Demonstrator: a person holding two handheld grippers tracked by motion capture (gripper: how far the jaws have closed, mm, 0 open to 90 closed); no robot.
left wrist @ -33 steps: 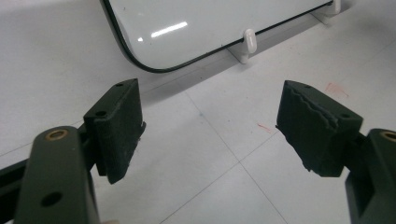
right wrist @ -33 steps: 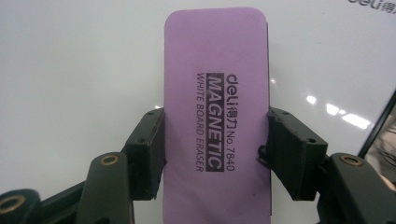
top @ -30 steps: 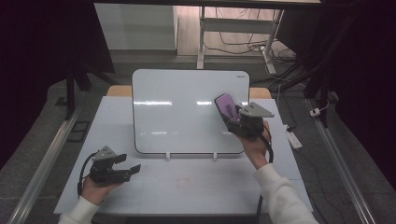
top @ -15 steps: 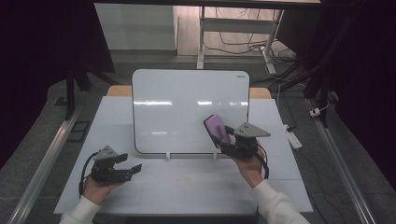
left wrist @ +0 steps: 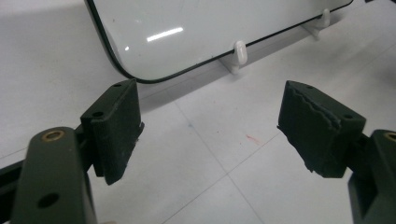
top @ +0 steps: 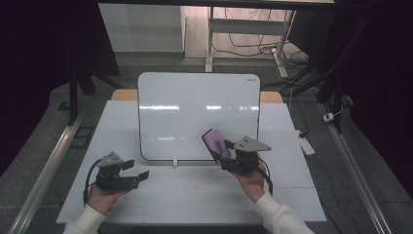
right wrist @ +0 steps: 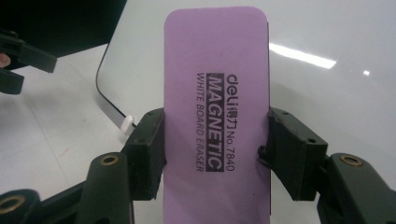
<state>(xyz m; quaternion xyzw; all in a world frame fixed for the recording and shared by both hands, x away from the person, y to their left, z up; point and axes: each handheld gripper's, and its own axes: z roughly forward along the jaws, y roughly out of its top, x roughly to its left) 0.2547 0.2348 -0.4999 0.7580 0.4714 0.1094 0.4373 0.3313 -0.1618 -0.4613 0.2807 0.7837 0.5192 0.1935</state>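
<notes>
"deli MAGNETIC WHITE BOARD ERASER No.7840" on eraser [right wrist: 216, 121]

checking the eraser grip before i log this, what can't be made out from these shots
- Purple eraser: its lower end runs off the bottom edge in the right gripper view; its wiping face is turned away.
- Whiteboard: top cut by the frame in the left gripper view.
- Print on the eraser is too small to read in the high view.

A grey floor [top: 160, 61] is seen across the upper frame, with cables [top: 253, 46] strewn at upper centre (beside a white desk leg [top: 210, 36]). Dark curtains [top: 44, 53] are hung at both sides.
</notes>
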